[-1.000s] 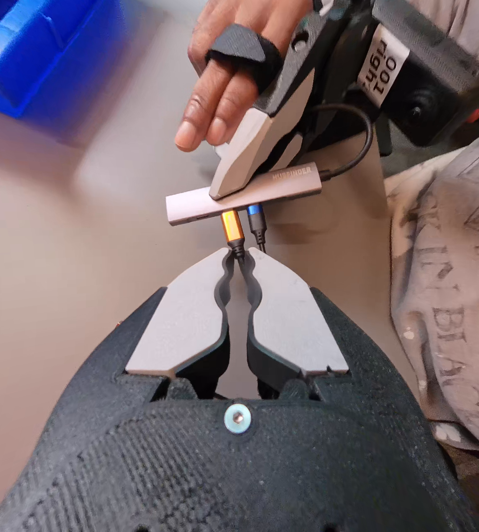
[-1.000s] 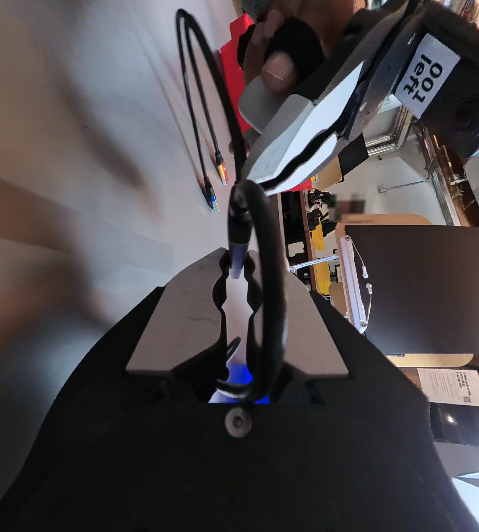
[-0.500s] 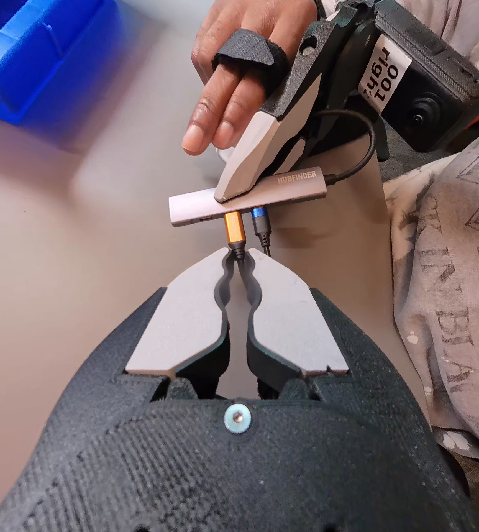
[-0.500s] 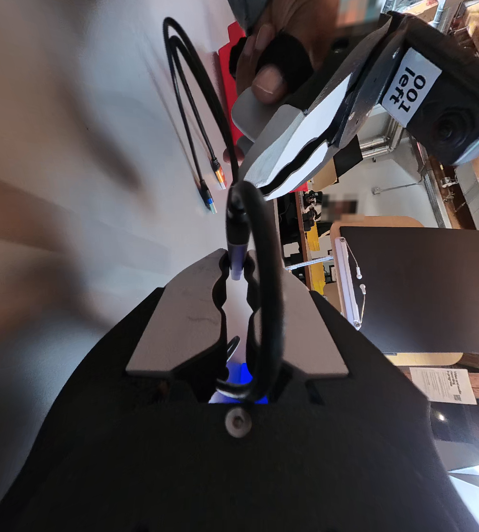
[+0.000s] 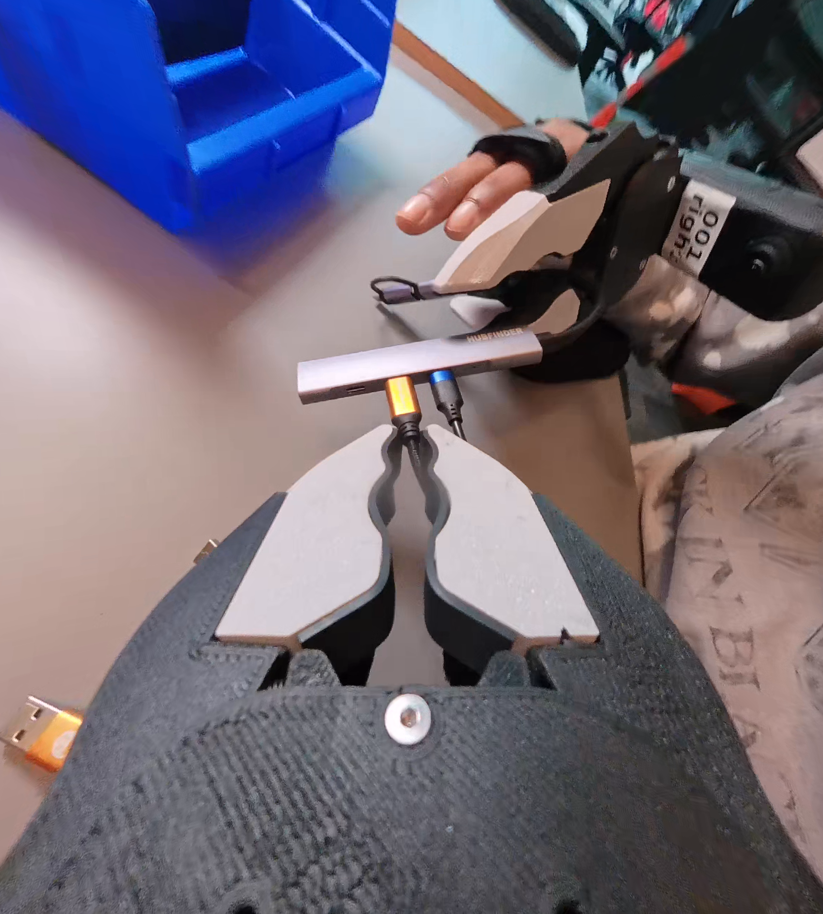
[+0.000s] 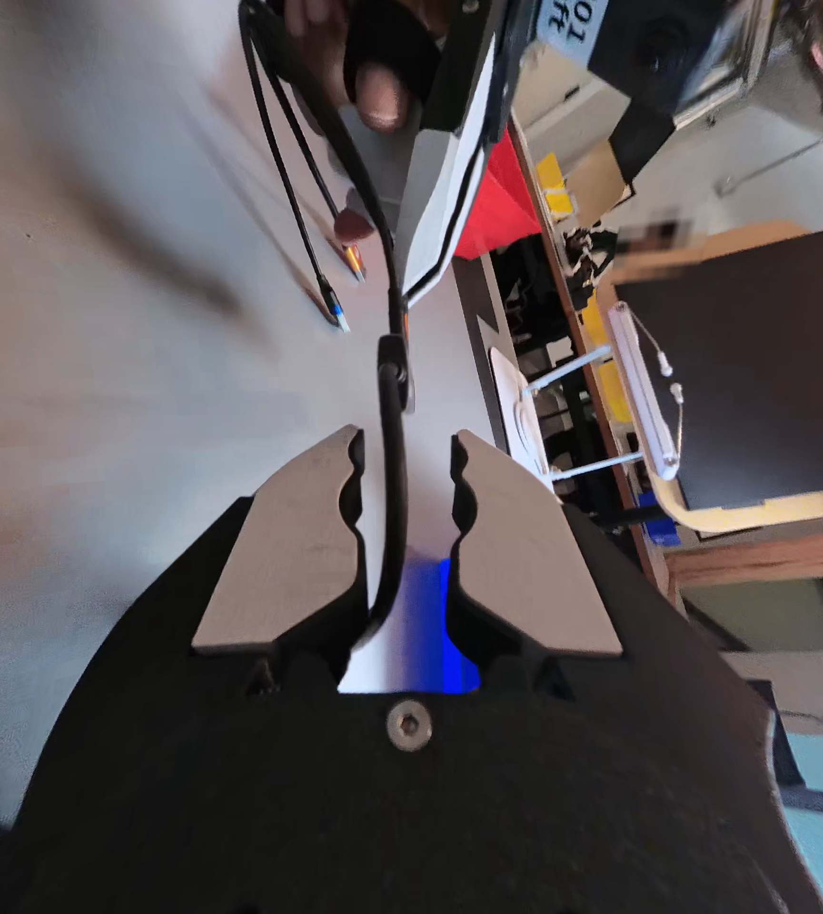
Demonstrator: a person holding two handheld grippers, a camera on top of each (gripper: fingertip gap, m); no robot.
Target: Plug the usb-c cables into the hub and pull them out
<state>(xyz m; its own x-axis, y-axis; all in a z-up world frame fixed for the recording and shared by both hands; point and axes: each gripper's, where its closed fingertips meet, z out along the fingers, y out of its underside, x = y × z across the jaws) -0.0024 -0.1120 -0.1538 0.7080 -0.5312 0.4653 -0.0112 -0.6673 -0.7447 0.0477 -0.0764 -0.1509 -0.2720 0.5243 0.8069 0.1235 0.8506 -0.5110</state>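
Two metal-tipped cables plugged into slim grey hub.

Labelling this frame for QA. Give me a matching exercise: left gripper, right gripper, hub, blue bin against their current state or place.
Things:
1. left gripper
2. right gripper
3. hub
4. blue bin

States:
A. open, grips nothing
B. on the table, far left in the left wrist view
C. shut on the orange-plug cable
D. orange and blue plugs seated in it

Pairs: 1-C, 2-A, 3-D, 4-B
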